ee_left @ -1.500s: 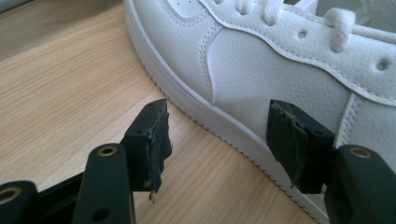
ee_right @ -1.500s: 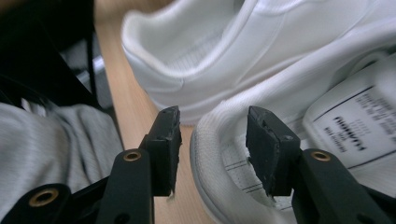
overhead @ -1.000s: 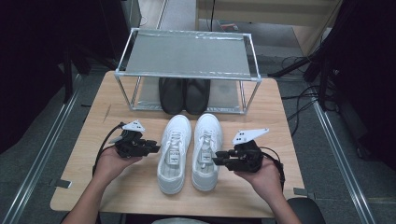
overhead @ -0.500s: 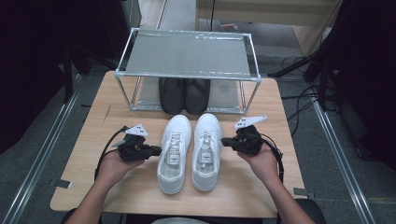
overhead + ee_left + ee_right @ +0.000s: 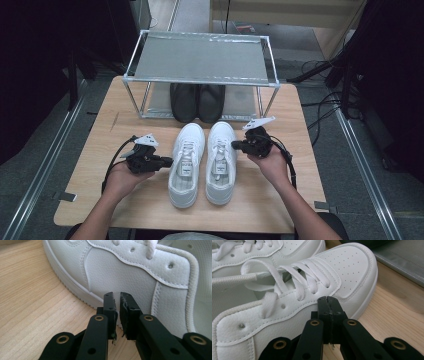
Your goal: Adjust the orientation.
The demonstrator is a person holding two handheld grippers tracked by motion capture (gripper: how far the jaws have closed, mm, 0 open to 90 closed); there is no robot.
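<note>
A pair of white lace-up sneakers stands toes-forward mid-table: the left shoe [image 5: 186, 165] and the right shoe [image 5: 221, 162]. My left gripper [image 5: 167, 161] lies level at the left shoe's outer side. Its jaws have just been closing and now leave a narrow slit with nothing in it [image 5: 117, 296], tips close to the white leather side [image 5: 140, 272]. My right gripper [image 5: 234, 145] points at the right shoe's outer side near the laces. It is shut [image 5: 327, 299] with the pads together, holding nothing, just in front of the shoe [image 5: 352, 267].
A metal-framed rack [image 5: 200, 57] stands at the back of the wooden table [image 5: 300, 200], with a pair of black shoes [image 5: 197, 101] on its lower shelf. Cables trail from both grippers. Bare wood lies to either side of the sneakers.
My right hand has moved forward along the right shoe, toward the rack, and its jaws have closed. The left hand has stayed put while its jaws narrowed.
</note>
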